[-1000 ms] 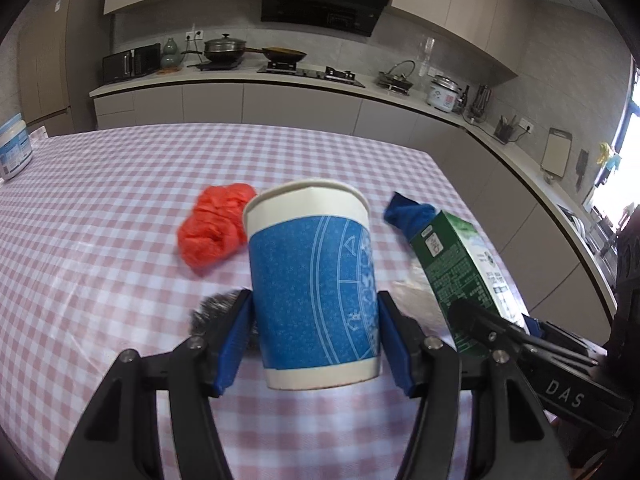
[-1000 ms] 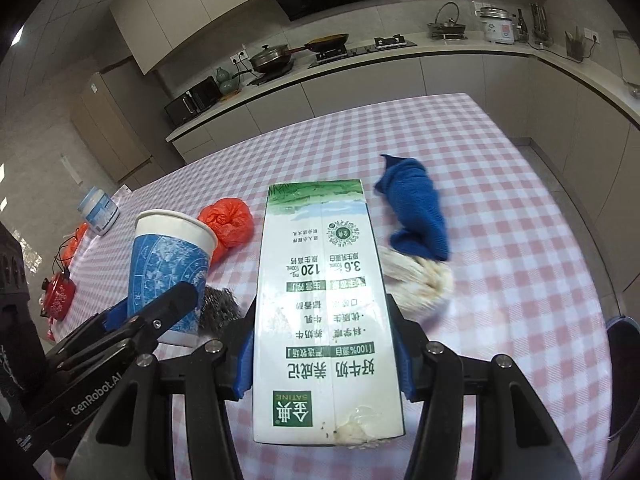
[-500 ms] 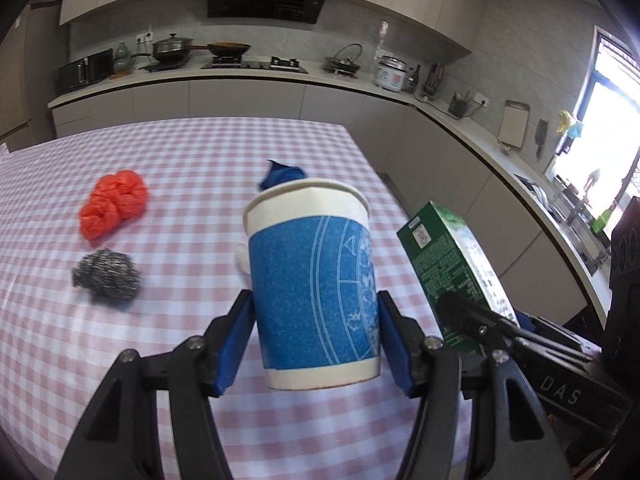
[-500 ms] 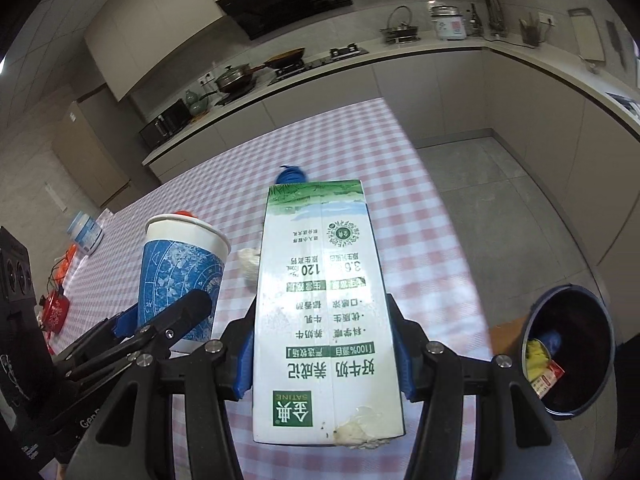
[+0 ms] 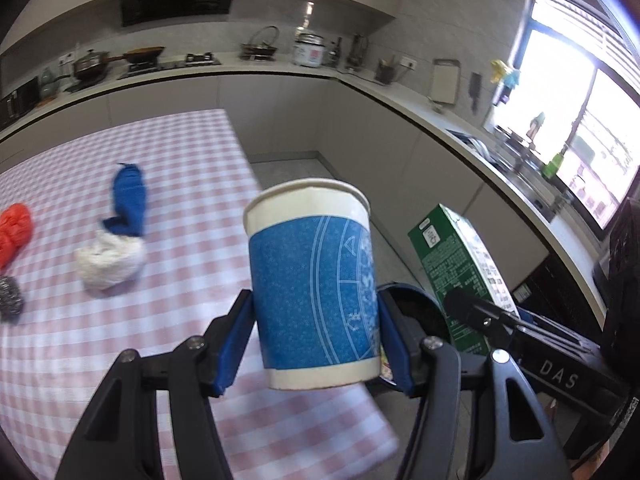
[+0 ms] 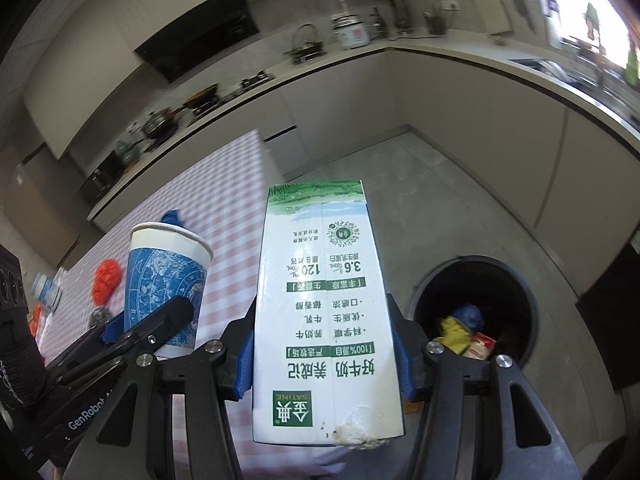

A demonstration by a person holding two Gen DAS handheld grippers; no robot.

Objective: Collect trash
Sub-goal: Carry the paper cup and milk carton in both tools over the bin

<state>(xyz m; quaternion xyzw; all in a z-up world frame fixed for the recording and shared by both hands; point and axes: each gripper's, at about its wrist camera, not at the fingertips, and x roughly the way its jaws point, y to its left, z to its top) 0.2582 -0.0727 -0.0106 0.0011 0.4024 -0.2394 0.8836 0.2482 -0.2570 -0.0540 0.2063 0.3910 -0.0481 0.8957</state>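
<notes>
My left gripper [image 5: 316,344] is shut on a blue and white paper cup [image 5: 312,284], held upright over the table's right edge. My right gripper [image 6: 324,356] is shut on a green and white milk carton [image 6: 324,312], held upright beside the table. The carton also shows in the left wrist view [image 5: 460,272], and the cup in the right wrist view [image 6: 164,284]. A round black trash bin [image 6: 476,300] stands on the floor to the right of the carton, with several pieces of trash inside. In the left wrist view the bin [image 5: 416,304] is mostly hidden behind the cup.
On the pink checked table [image 5: 180,184] lie a blue cloth [image 5: 128,200], a white wad [image 5: 110,260], a red bag [image 5: 14,228] and a steel scrubber [image 5: 9,294]. Kitchen counters [image 5: 400,96] run along the back and right walls. Grey floor [image 6: 420,184] lies between table and counters.
Both grippers have swung right, off the table toward the floor. The trash bin has come closer and larger in the right wrist view. Cup and carton stay gripped.
</notes>
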